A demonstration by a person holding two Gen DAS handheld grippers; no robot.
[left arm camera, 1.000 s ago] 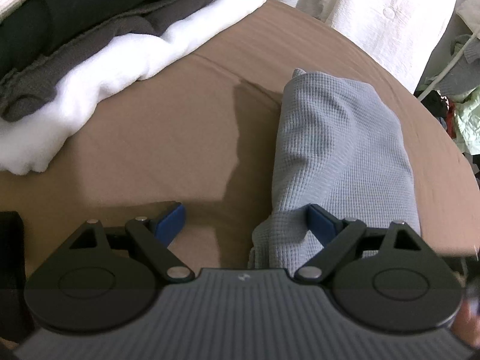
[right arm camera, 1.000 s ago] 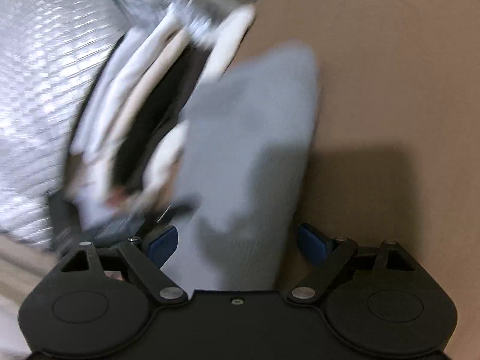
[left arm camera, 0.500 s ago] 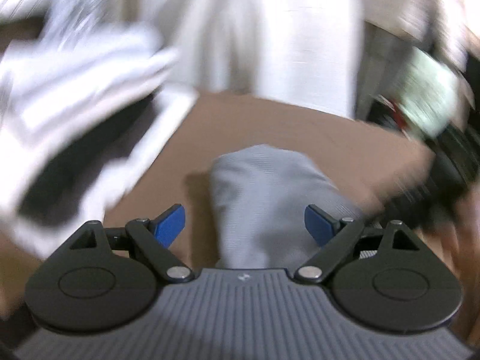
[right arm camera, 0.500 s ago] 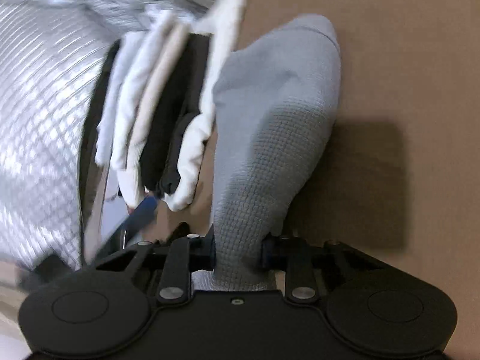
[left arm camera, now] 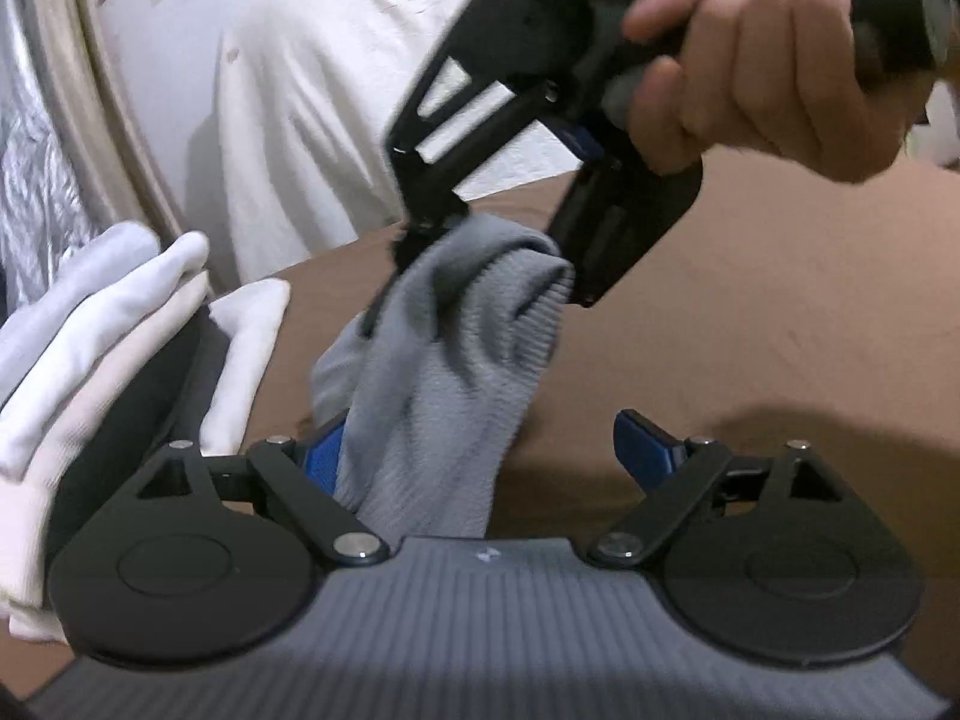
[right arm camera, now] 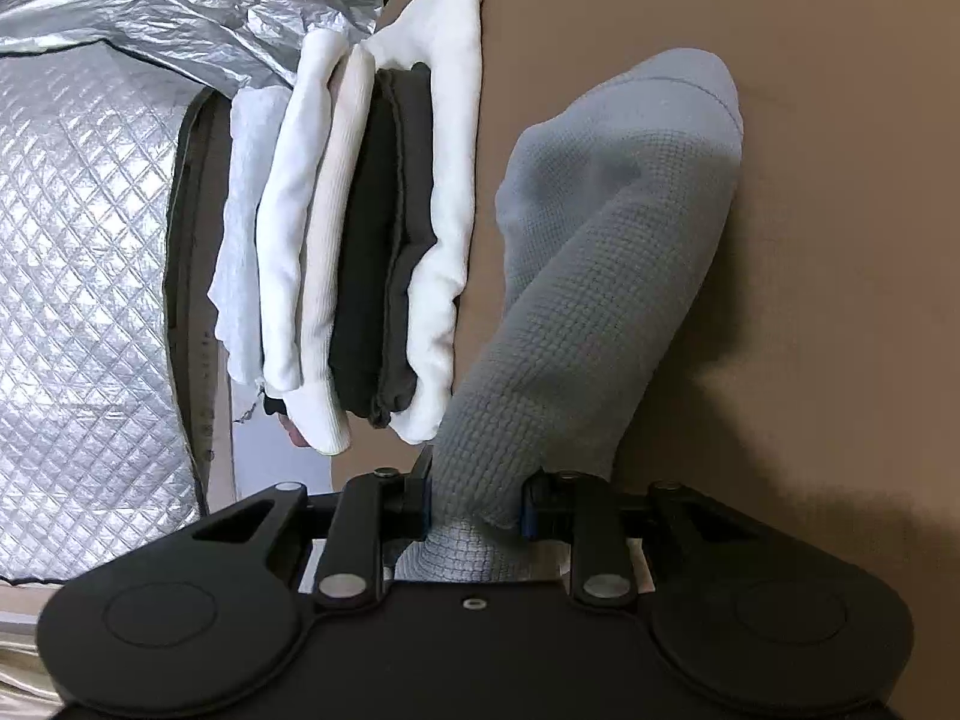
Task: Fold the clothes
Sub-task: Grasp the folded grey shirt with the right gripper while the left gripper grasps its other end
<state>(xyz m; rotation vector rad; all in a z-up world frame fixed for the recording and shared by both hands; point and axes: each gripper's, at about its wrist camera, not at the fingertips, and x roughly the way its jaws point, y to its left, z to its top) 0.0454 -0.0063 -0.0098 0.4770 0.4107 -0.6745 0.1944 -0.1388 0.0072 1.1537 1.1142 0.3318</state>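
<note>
A folded grey waffle-knit garment (left arm camera: pixel 444 372) lies on the brown table (left arm camera: pixel 750 324). My right gripper (right arm camera: pixel 474 501) is shut on one end of the grey garment (right arm camera: pixel 588 276) and lifts that end off the table. In the left wrist view the right gripper (left arm camera: pixel 480 240) shows from outside, held by a hand, pinching the far end. My left gripper (left arm camera: pixel 489 450) is open, its jaws wide apart; the near end of the garment lies between them against the left pad (left arm camera: pixel 321 456).
A stack of folded white, cream and dark clothes (right arm camera: pixel 372 222) sits beside the grey garment, also at left in the left wrist view (left arm camera: pixel 120 324). Silver quilted foil (right arm camera: pixel 78 276) lies behind it. White sheets (left arm camera: pixel 336 108) hang past the table's far edge.
My right gripper closed on the grey garment's end and lifted it. My left gripper swung round to face the garment's other end and stayed open.
</note>
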